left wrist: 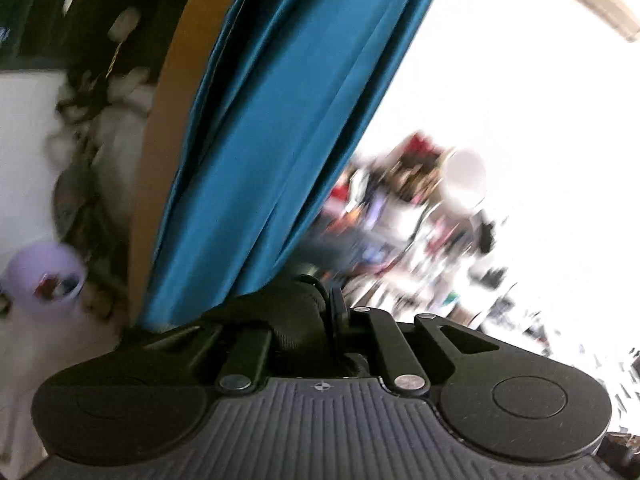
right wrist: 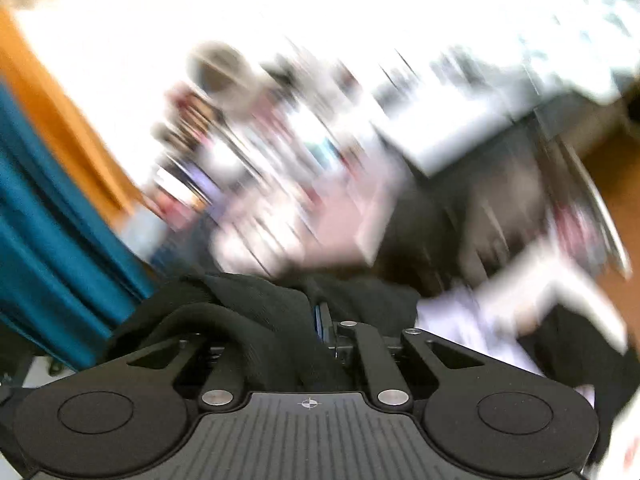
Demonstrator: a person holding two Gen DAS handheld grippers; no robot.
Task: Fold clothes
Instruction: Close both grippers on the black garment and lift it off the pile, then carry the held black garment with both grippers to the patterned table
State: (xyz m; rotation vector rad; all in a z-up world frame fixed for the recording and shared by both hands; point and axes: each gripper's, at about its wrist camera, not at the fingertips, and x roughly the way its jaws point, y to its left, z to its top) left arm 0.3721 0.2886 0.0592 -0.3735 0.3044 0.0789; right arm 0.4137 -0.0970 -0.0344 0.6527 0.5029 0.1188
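Both views are motion-blurred. A black garment [left wrist: 296,300] is bunched between the closed fingers of my left gripper [left wrist: 328,308]. In the right wrist view the same black cloth [right wrist: 260,312] drapes over the left finger and is pinched in my right gripper [right wrist: 324,320], whose jaws stand closed. Both grippers hold the garment up in the air. Most of the garment is hidden below the grippers.
A teal curtain [left wrist: 280,128] hangs beside an orange-brown wooden frame [left wrist: 176,100]; it also shows in the right wrist view [right wrist: 44,232]. A bright window [left wrist: 520,100], blurred cluttered shelves [left wrist: 412,208] and a lilac cup [left wrist: 44,272] lie behind.
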